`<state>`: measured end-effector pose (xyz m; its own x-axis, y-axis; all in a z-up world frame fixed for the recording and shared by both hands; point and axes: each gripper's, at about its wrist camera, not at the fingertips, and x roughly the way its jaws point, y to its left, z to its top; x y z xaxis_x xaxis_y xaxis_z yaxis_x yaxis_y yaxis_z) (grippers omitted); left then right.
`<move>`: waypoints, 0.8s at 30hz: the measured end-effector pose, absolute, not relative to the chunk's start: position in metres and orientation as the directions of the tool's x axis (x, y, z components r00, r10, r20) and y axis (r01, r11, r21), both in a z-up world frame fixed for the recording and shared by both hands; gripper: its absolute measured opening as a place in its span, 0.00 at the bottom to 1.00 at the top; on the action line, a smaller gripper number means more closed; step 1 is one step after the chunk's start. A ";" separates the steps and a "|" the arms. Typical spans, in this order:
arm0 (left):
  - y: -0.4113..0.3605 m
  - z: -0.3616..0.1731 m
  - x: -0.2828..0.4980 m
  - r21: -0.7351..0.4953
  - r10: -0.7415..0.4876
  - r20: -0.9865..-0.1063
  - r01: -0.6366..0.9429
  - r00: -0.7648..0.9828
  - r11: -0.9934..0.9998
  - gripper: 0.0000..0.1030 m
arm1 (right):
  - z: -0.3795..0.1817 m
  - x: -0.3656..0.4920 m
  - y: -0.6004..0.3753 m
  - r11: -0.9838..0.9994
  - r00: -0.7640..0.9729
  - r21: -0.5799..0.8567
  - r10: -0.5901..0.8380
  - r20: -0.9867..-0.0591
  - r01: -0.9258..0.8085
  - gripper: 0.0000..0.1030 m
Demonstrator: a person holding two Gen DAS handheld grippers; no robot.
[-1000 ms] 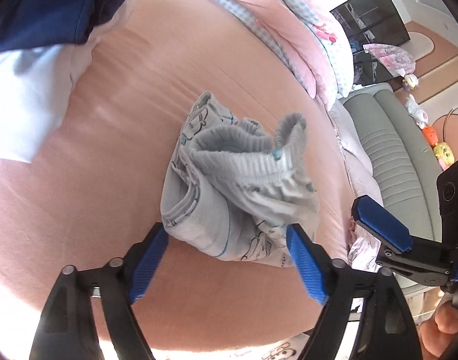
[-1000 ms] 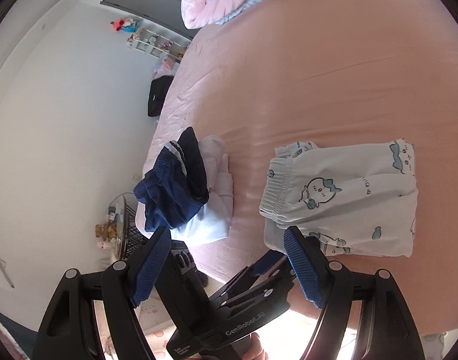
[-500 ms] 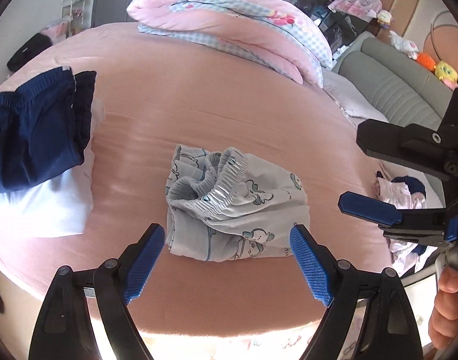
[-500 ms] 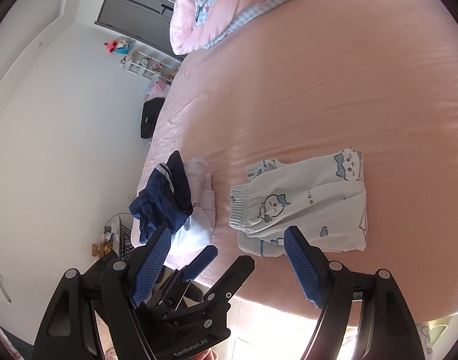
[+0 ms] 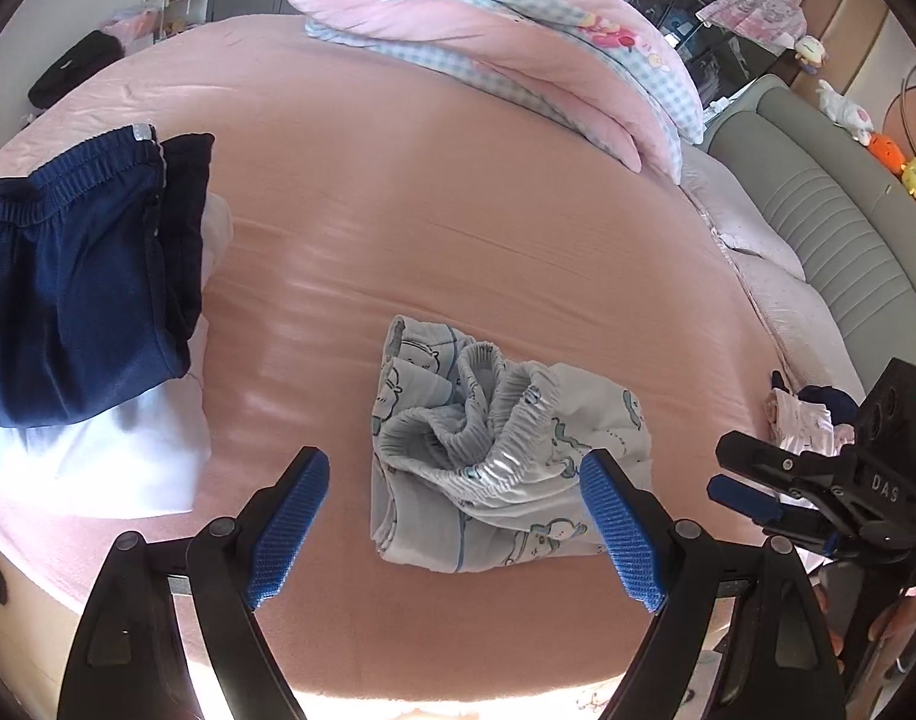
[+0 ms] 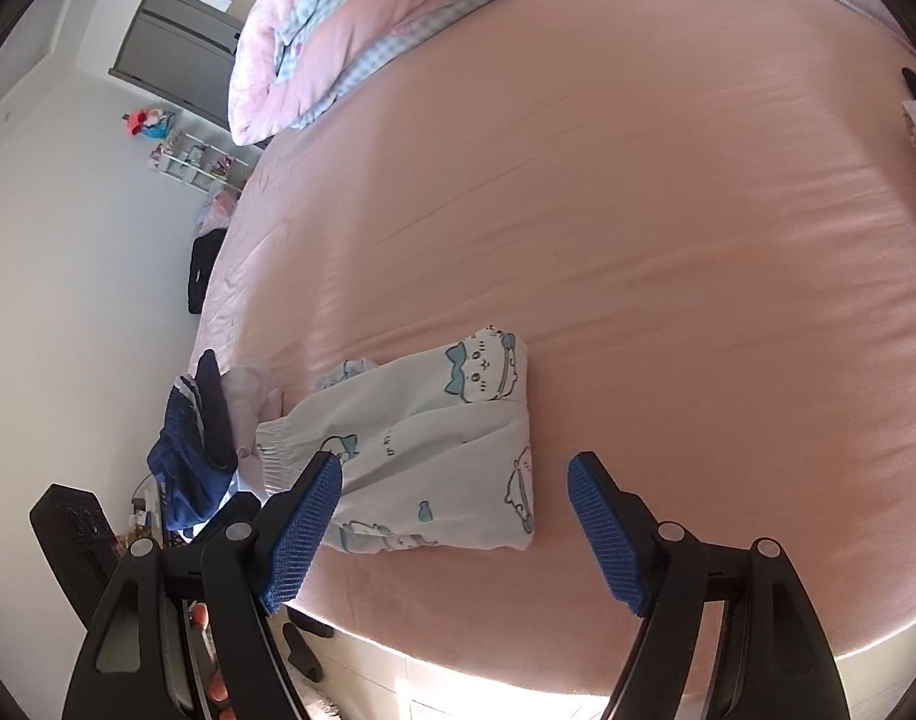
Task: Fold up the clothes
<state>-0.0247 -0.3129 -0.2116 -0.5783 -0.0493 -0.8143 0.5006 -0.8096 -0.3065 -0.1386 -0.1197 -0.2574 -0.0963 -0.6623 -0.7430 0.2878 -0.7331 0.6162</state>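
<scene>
I have the left claw [image 5: 455, 531] spread wide and empty; the folded shorts [image 5: 500, 462] lie on the bed [image 5: 488, 192] just ahead, between its pads, waistband bunched on top. My right claw [image 6: 455, 534] is spread too, holding nothing, with the shorts [image 6: 434, 456] just ahead toward its left pad. A navy pile [image 5: 80, 282] sits well left of the left claw.
</scene>
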 end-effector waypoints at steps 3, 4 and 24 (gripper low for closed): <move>-0.315 -0.220 -0.040 -0.305 -0.018 -0.835 0.490 -0.550 -0.816 0.83 | -0.270 -0.145 -0.115 -0.724 -0.081 0.644 -0.678 -0.731 0.246 0.75; -0.315 -0.224 -0.045 -0.282 -0.028 -0.847 0.492 -0.532 -0.823 0.83 | -0.273 -0.147 -0.115 -0.724 -0.080 0.646 -0.678 -0.731 0.242 0.75; -0.353 -0.277 -0.045 -0.336 -0.036 -0.867 0.636 -0.497 -0.695 0.95 | -0.309 -0.158 -0.158 -0.749 0.001 0.551 -0.593 -0.805 0.368 0.75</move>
<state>-0.0450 -0.3534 -0.2775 -0.4967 -0.0357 -0.8672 0.6363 -0.6945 -0.3359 -0.1583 -0.1577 -0.3095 0.0011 -0.5928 -0.8054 0.3682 -0.7485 0.5515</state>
